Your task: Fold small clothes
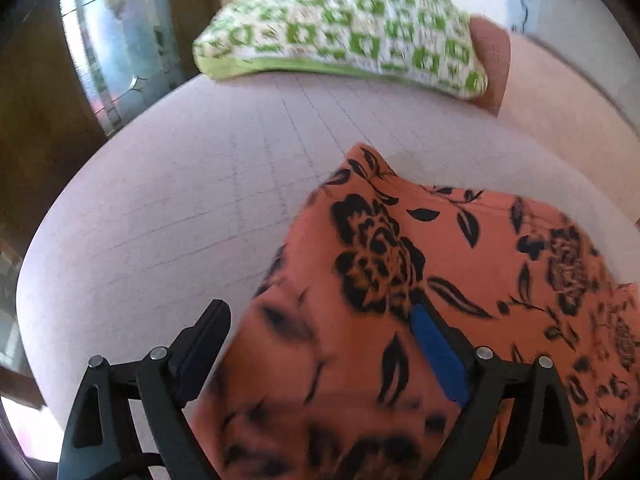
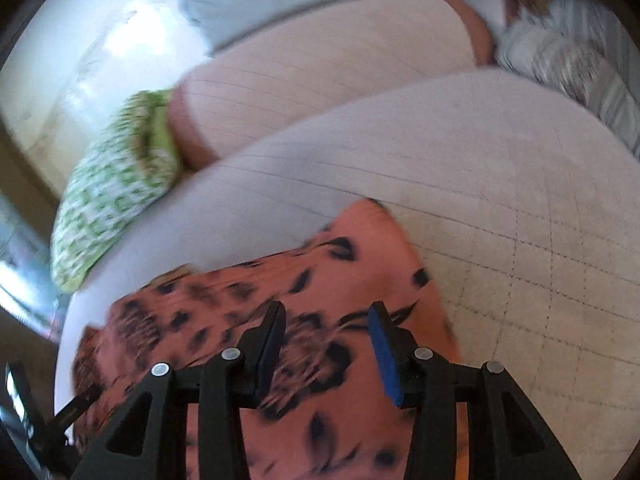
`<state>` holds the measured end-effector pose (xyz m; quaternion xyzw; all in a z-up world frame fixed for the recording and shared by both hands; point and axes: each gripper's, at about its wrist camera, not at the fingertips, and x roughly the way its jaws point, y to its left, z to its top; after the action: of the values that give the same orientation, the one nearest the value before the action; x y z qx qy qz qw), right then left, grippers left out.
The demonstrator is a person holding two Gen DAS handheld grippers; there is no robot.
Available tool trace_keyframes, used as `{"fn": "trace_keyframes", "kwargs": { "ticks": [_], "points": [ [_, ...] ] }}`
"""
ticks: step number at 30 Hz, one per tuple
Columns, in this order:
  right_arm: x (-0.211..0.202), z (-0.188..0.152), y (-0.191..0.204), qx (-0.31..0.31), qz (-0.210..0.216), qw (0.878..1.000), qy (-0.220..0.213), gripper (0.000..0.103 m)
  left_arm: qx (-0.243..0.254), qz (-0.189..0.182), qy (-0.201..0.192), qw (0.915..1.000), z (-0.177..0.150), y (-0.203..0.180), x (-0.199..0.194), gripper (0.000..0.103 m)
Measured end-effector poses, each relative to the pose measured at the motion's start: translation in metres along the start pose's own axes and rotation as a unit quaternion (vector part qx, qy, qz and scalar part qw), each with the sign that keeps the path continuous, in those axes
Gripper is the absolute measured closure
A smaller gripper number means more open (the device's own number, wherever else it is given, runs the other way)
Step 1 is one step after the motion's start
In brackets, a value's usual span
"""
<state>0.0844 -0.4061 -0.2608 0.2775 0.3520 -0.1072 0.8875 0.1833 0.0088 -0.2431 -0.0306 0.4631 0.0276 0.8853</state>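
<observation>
An orange garment with a black flower print (image 1: 400,264) lies on a pale checked bed sheet (image 1: 192,200). My left gripper (image 1: 320,312) is open, and a fold of the orange cloth lies between its fingers, close to the lens and blurred. In the right wrist view the same garment (image 2: 320,272) lies under my right gripper (image 2: 328,312), which is open with its fingers just above the cloth. I cannot tell whether either gripper touches the cloth.
A green and white patterned pillow (image 1: 340,28) lies at the far side of the bed and shows in the right wrist view (image 2: 116,192). A pink pillow (image 2: 320,80) lies beside it. A striped grey cloth (image 2: 580,64) is at the far right. A mirror (image 1: 116,40) stands at the left.
</observation>
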Motion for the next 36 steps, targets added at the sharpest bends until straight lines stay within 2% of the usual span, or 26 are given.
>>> {"fn": "trace_keyframes", "kwargs": {
  "ticks": [4,6,8,9,11,13,15,18,20,22,23,24,25,27,33,36],
  "points": [
    [-0.018,-0.024,0.026,-0.036,0.034,0.999,0.016,0.051,-0.045,-0.001,-0.021,0.9988,-0.023,0.037,-0.033,0.011],
    [-0.009,-0.037,0.038,-0.062,0.034,0.996,0.05,0.047,-0.073,0.012,-0.024,0.997,-0.039,0.062,-0.043,0.011],
    [0.014,-0.052,0.049,-0.084,0.013,0.99,0.11,0.039,-0.101,0.011,-0.012,0.9947,-0.053,0.081,-0.045,0.011],
    [0.021,-0.059,0.055,-0.104,-0.013,0.988,0.114,0.039,-0.121,0.001,0.004,0.9927,-0.063,0.093,-0.044,0.011],
    [0.018,-0.062,0.069,-0.134,-0.039,0.986,0.095,0.038,-0.148,-0.021,0.024,0.9885,-0.078,0.106,-0.043,0.011],
    [0.007,-0.063,0.077,-0.126,-0.012,0.989,0.076,0.038,-0.178,-0.06,0.035,0.9816,-0.092,0.116,-0.045,0.011],
    [-0.009,-0.062,0.084,-0.104,0.047,0.992,0.046,0.038,-0.176,-0.093,0.041,0.9792,-0.101,0.114,-0.049,0.011],
    [-0.032,-0.068,0.108,-0.12,0.115,0.986,-0.001,0.038,-0.16,-0.144,0.042,0.9756,-0.103,0.102,-0.051,0.011],
    [-0.034,-0.081,0.132,-0.148,0.146,0.978,0.004,0.038,-0.165,-0.167,0.04,0.9713,-0.106,0.098,-0.052,0.011],
    [-0.017,-0.099,0.148,-0.165,0.143,0.974,0.056,0.039,-0.155,-0.163,0.044,0.9734,-0.102,0.091,-0.047,0.011],
    [0.005,-0.113,0.156,-0.183,0.117,0.97,0.109,0.039,-0.15,-0.162,0.04,0.9745,-0.1,0.088,-0.045,0.012],
    [0.014,-0.123,0.158,-0.203,0.094,0.967,0.125,0.039,-0.147,-0.17,0.034,0.9738,-0.098,0.086,-0.044,0.014],
    [0.012,-0.127,0.163,-0.23,0.083,0.964,0.104,0.039,-0.144,-0.185,0.032,0.9717,-0.091,0.079,-0.04,0.018],
    [0.009,-0.126,0.172,-0.25,0.074,0.96,0.104,0.04,-0.143,-0.189,0.034,0.9709,-0.086,0.076,-0.034,0.021],
    [0.011,-0.115,0.149,-0.176,0.126,0.968,0.124,0.04,-0.186,-0.211,0.008,0.9596,-0.078,0.079,-0.025,0.021],
    [0.009,-0.114,0.145,-0.166,0.136,0.968,0.13,0.041,-0.171,-0.223,-0.018,0.9596,-0.072,0.067,-0.025,0.021]
  ]
}}
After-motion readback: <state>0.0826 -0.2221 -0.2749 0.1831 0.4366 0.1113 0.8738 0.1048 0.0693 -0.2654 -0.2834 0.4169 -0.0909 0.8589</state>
